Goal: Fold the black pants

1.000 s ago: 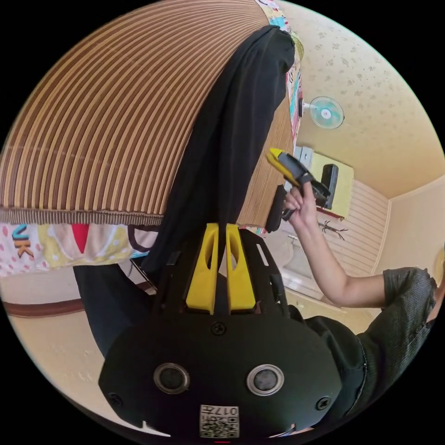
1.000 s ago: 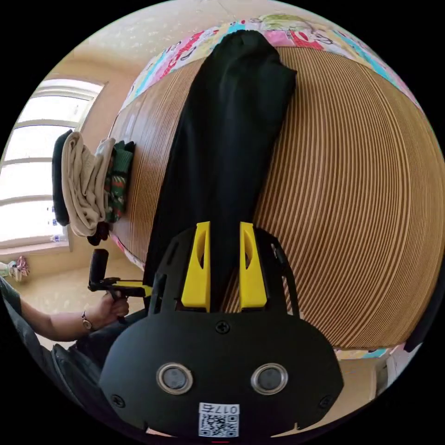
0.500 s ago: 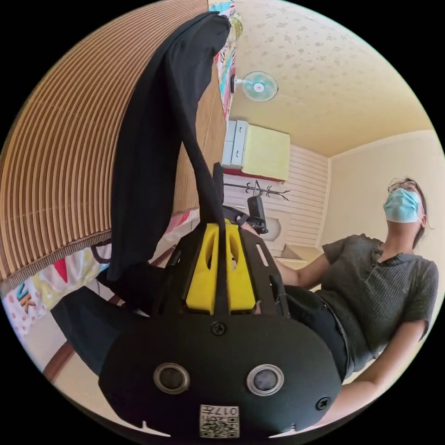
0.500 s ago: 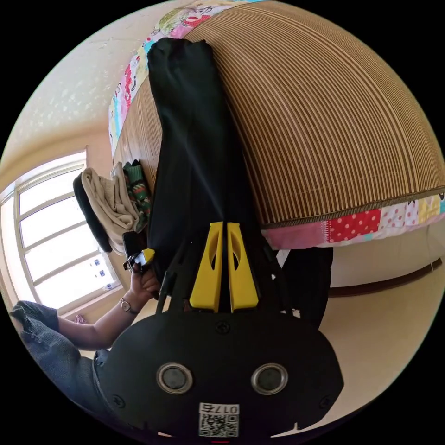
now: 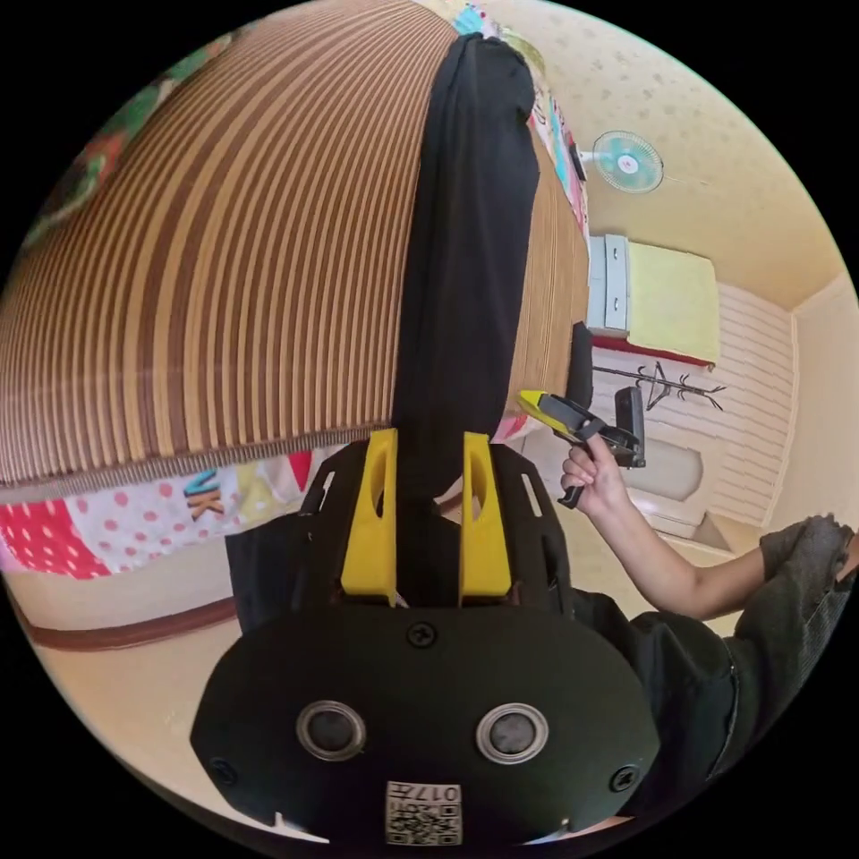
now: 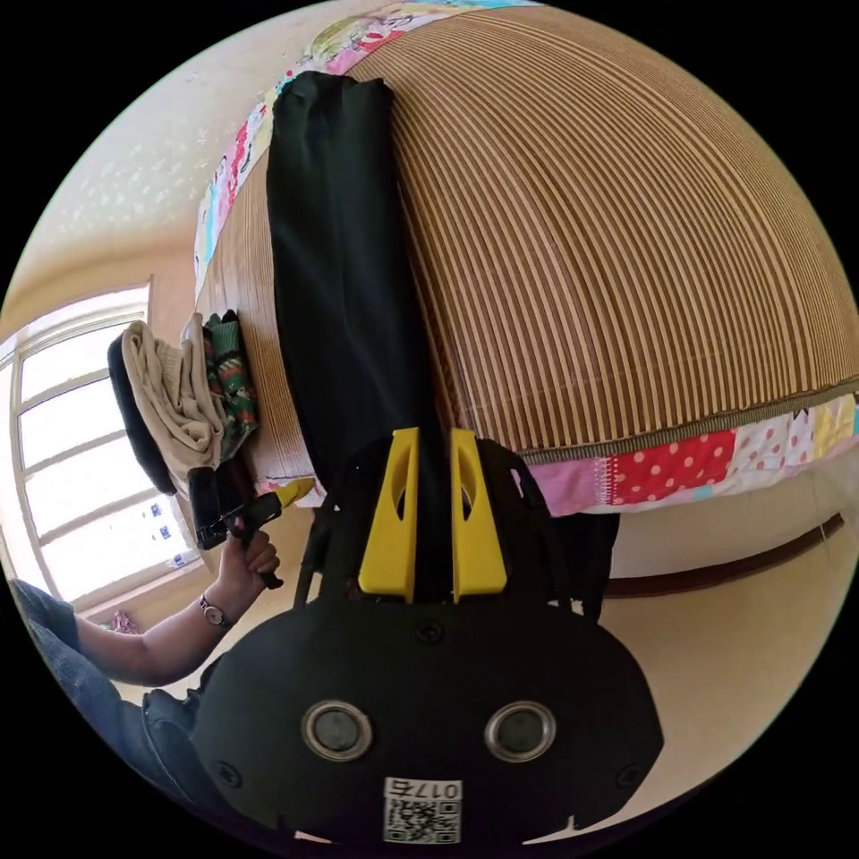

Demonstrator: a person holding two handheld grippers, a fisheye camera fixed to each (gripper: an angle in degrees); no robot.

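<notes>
Striped bamboo mat (image 5: 206,268) (image 6: 644,233) covers bed; patchwork sheet (image 5: 116,519) (image 6: 680,465) shows below mat's near edge. Black pants (image 5: 470,250) (image 6: 344,268) lie in long strip across mat, near end hanging over near edge. Clothes pile (image 6: 179,394) sits at mat's edge beside pants. Left gripper (image 5: 428,452): jaws apart, cloth between, not pressed. Right gripper (image 6: 433,447) (image 5: 537,401): jaws slightly apart, cloth between; whether they press it, cannot tell.
</notes>
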